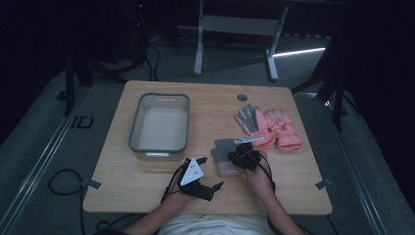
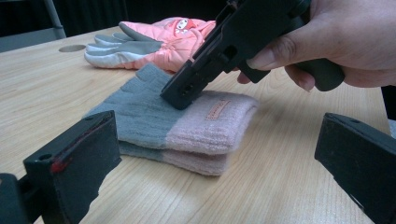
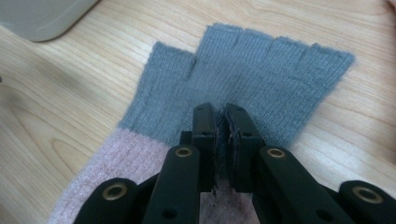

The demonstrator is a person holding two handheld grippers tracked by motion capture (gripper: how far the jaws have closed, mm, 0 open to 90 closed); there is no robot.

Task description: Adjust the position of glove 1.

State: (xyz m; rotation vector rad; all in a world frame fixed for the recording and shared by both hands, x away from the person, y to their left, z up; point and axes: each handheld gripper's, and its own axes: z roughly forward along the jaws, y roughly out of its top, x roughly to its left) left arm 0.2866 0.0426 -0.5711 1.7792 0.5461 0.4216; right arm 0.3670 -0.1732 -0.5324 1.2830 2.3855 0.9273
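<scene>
Dim room, grey carpet floor (image 1: 44,147)

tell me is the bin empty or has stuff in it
Empty. From the high view the grey bin shows only its bare pale floor; the knit gloves and pink gloves all lie on the table beside it.

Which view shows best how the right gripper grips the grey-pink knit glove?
The right gripper view: the right gripper pinches the knit glove. The left gripper view shows it from the side; the high view only small.
</scene>
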